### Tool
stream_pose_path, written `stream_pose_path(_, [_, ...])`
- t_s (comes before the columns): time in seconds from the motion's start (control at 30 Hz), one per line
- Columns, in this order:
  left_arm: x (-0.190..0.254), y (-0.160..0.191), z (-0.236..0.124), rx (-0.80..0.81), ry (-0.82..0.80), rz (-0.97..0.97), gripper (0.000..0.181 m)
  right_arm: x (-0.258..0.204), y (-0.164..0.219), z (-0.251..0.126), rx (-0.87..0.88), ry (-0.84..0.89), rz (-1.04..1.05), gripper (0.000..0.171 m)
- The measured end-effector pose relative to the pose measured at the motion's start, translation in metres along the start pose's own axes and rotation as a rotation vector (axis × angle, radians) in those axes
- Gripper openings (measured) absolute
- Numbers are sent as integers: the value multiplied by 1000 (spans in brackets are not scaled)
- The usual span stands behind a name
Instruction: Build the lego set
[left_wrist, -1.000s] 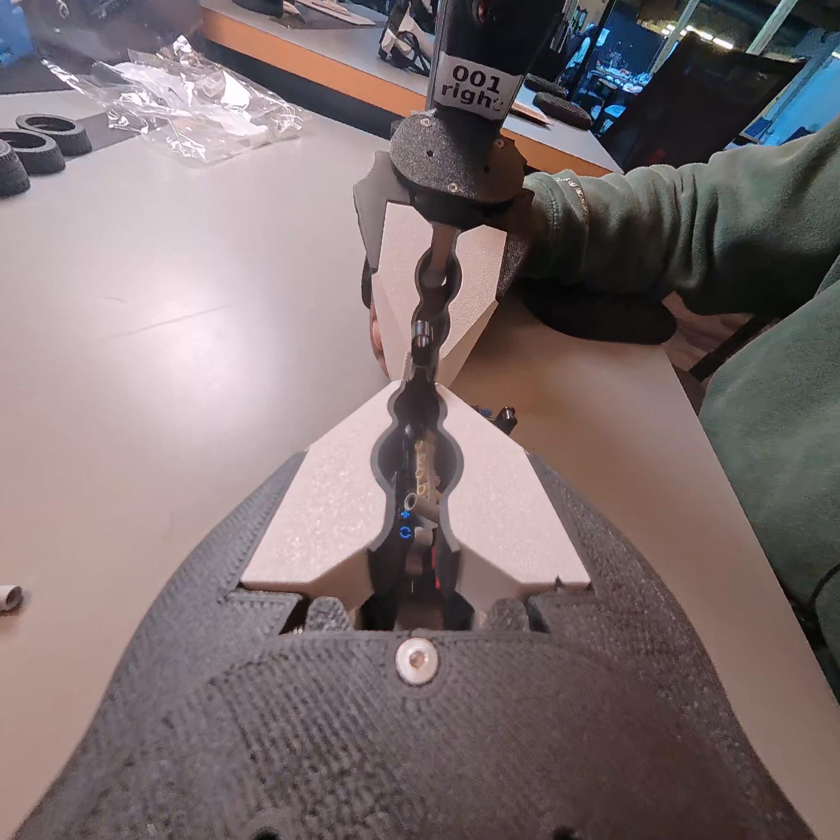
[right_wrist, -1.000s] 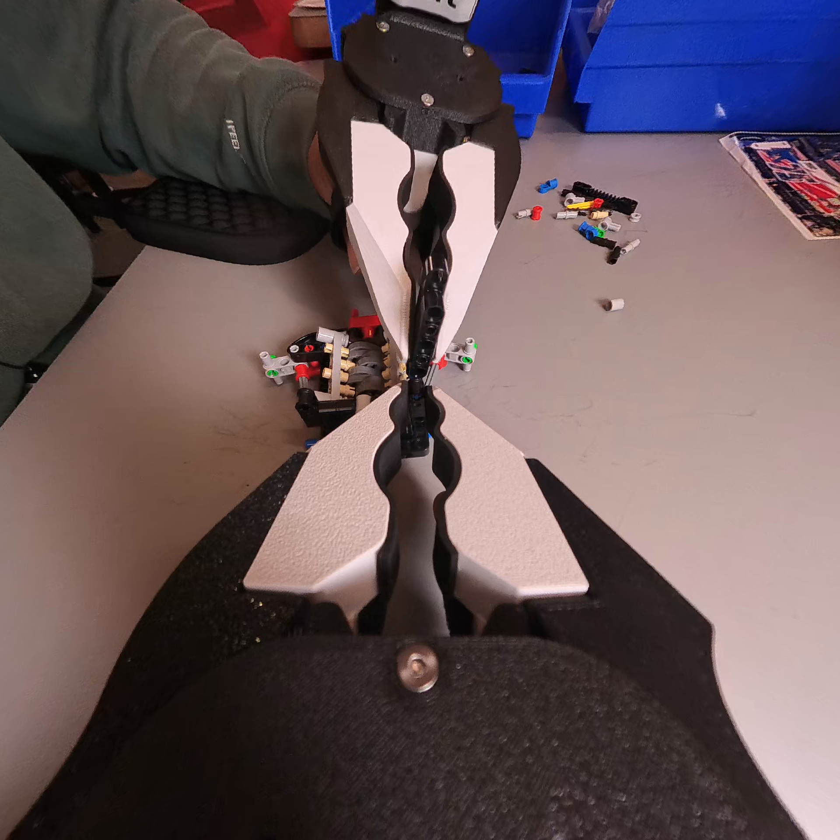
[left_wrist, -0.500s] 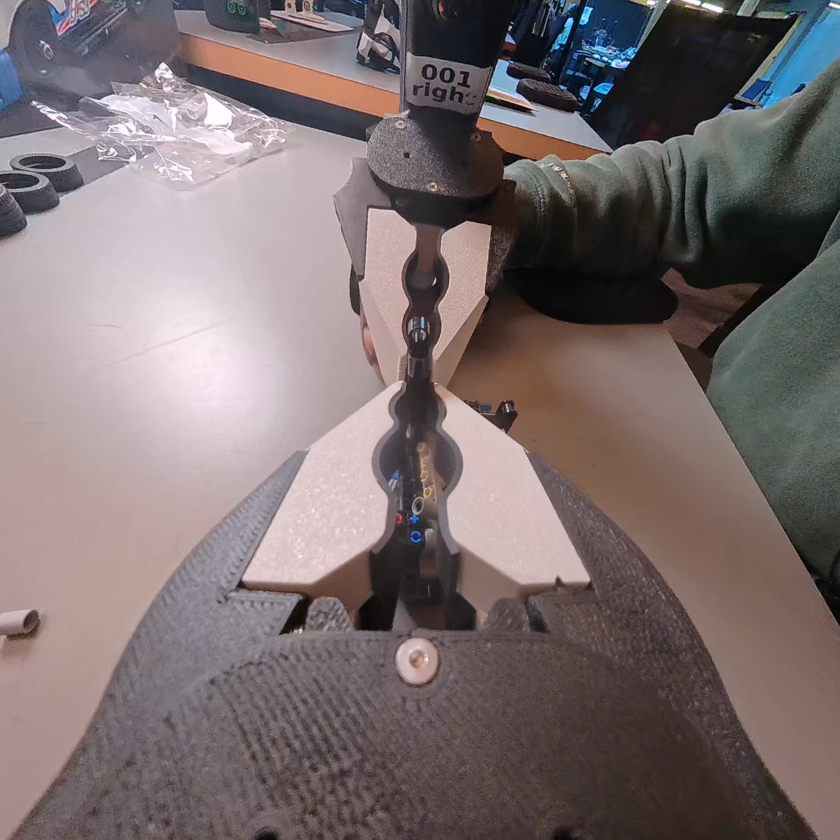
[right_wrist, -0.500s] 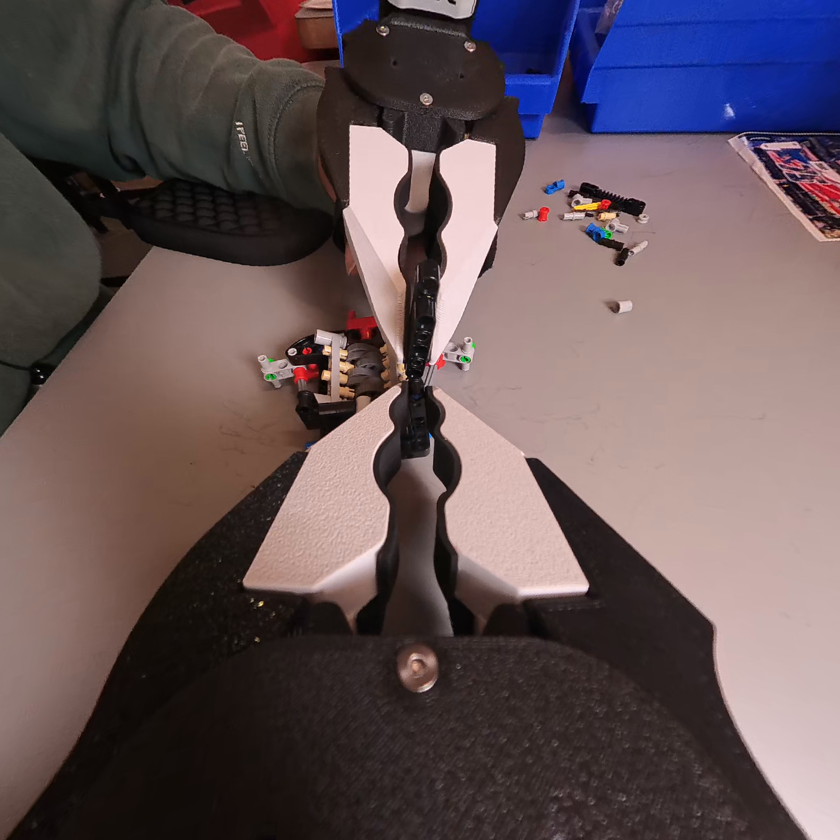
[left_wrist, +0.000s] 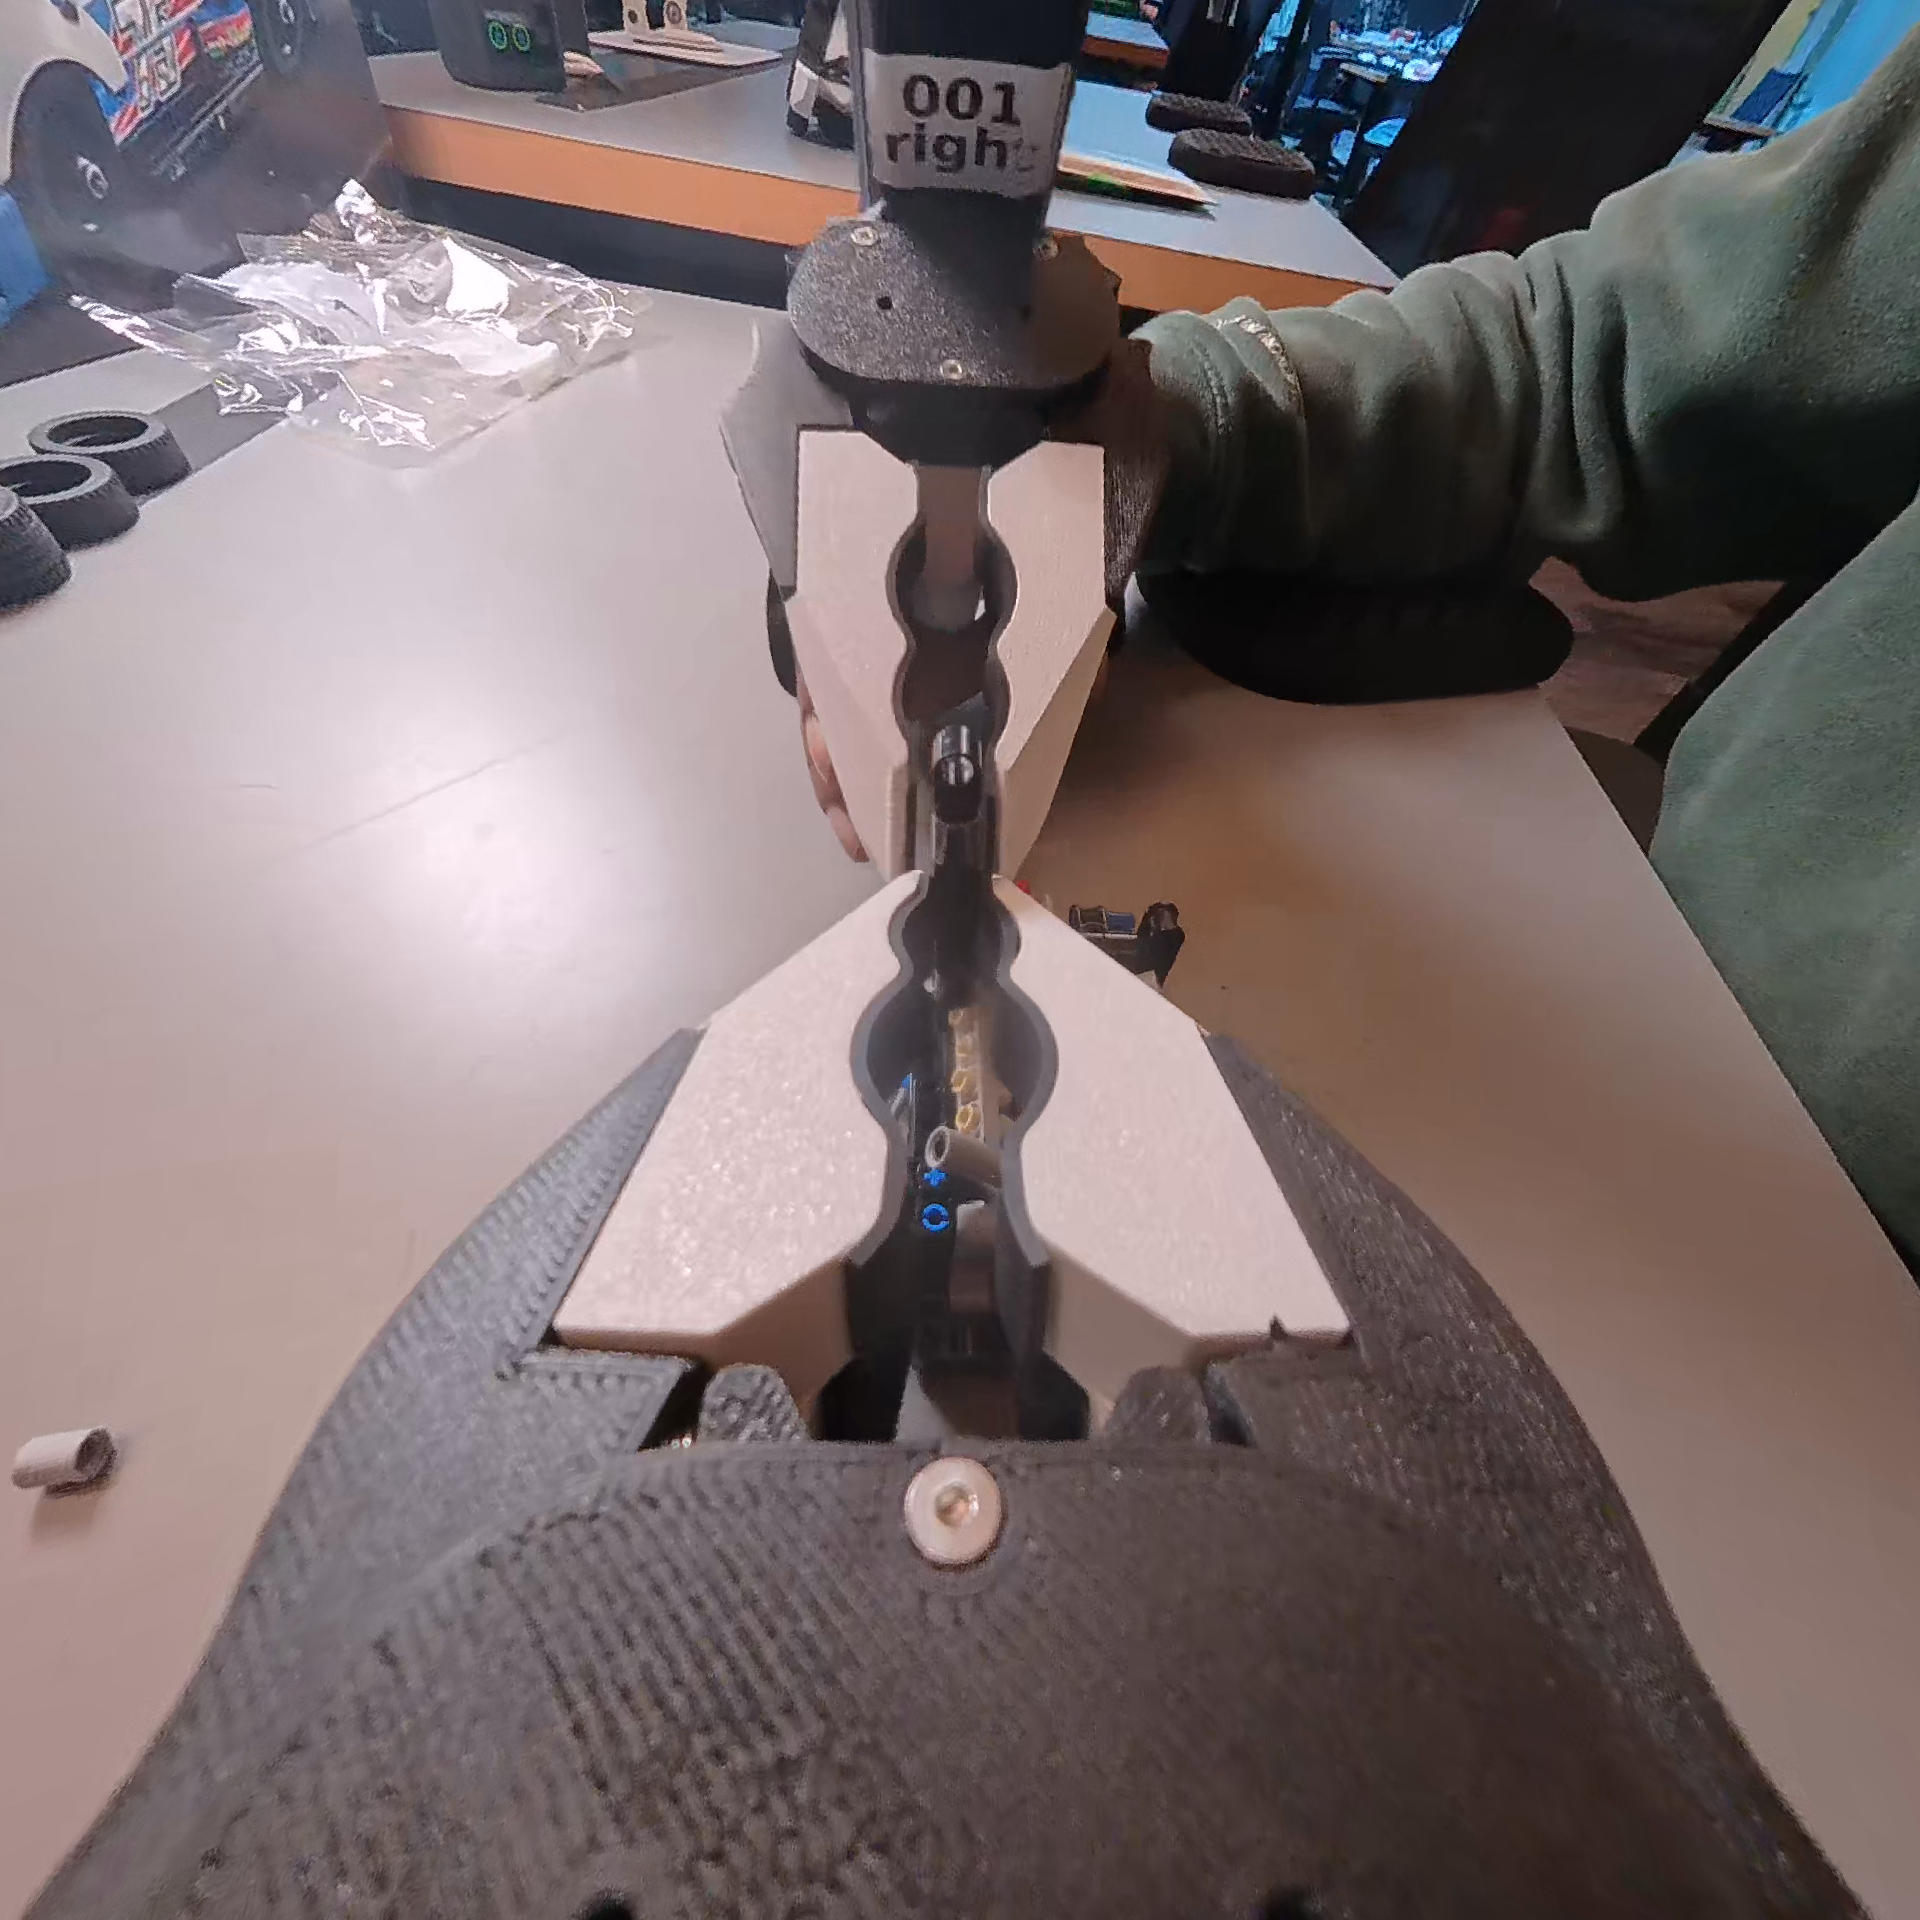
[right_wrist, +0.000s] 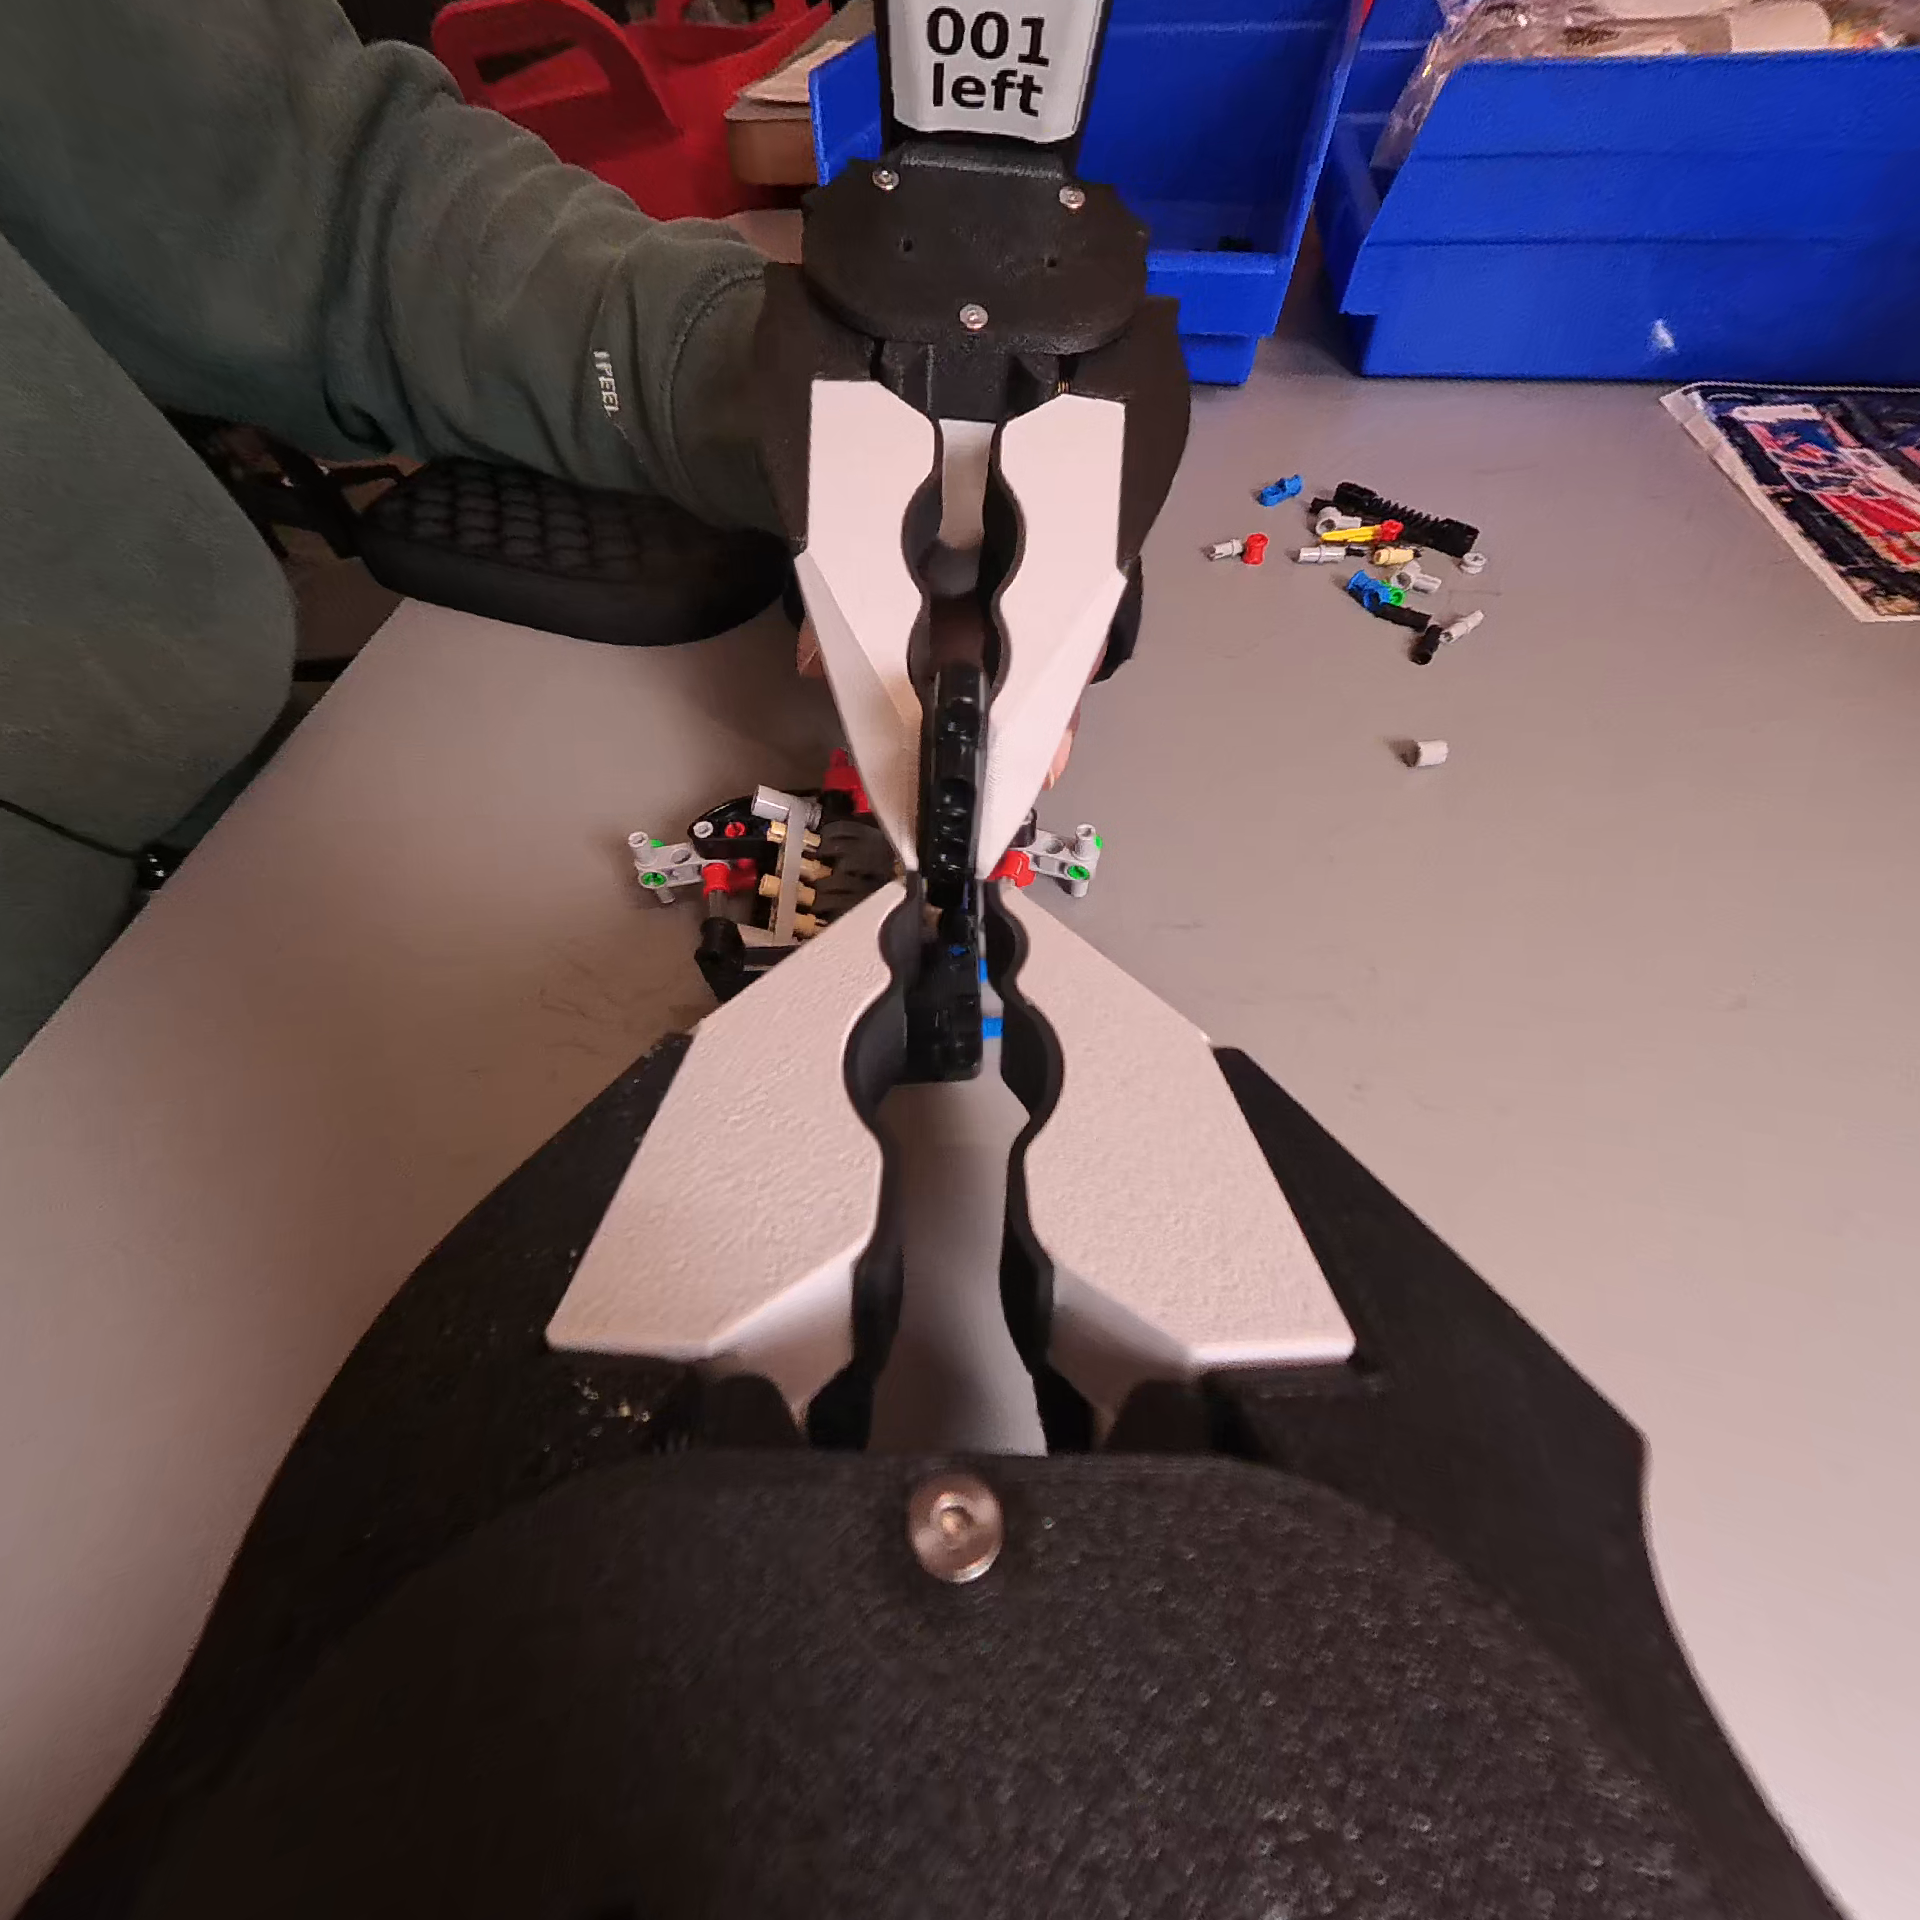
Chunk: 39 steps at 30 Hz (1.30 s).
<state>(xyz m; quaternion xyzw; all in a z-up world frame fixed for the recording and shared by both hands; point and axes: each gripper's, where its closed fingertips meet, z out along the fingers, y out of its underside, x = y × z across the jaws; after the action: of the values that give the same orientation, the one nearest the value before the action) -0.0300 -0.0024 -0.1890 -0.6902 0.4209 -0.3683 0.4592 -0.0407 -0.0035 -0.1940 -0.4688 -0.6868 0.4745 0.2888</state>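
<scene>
My two grippers meet tip to tip above the grey table. My left gripper (left_wrist: 956, 904) is shut on a black lego beam (right_wrist: 956, 779) with holes, with small blue and tan parts on it (left_wrist: 951, 1101). My right gripper (right_wrist: 940, 914) is shut on a short black lego piece (right_wrist: 945, 1008), which touches the end of the beam. The right gripper also shows opposite in the left wrist view (left_wrist: 951, 842), the left one in the right wrist view (right_wrist: 948, 868). A partly built lego assembly (right_wrist: 774, 873) lies on the table under the tips.
Loose lego parts (right_wrist: 1361, 561) and a small grey piece (right_wrist: 1423, 753) lie at the right, near an instruction booklet (right_wrist: 1829, 488) and blue bins (right_wrist: 1621, 260). Clear plastic bags (left_wrist: 364, 312), black tyres (left_wrist: 73, 488) and a grey piece (left_wrist: 68, 1455) lie at the left. A green sleeve (left_wrist: 1507, 395) is at the table edge. The grippers are tip to tip, or close to it.
Both grippers stay shut and tip to tip. The beam in the left gripper has come a little closer onto the black piece in the right gripper. Both views have tilted slightly.
</scene>
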Motion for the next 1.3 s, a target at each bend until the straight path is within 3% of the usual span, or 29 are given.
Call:
stream_pose_path(0.13, [1, 0, 1, -6, -2, 15, 6, -3, -16, -9, 90, -39, 45, 16])
stream_pose_path(0.33, [0, 3, 2, -29, -17, 25, 6, 0, -16, -5, 69, -12, 35, 5])
stream_pose_path(0.43, [-5, 6, -2, -63, -34, 27, 18, 1, -17, -6, 53, -3, 35, 5])
stream_pose_path(0.93, [-10, 9, -2, -118, -60, 40, 6, 10, -24, -6, 23, 27, 19, 5])
stream_pose_path(1.07, [-8, 10, -2, -117, -50, 26, 6, 9, -3, -13, -83, 12, 28, 17])
stream_pose_path(1.3, [-6, 12, 2, -125, -50, 32, 6, 5, 13, -4, -122, 11, 13, 5])
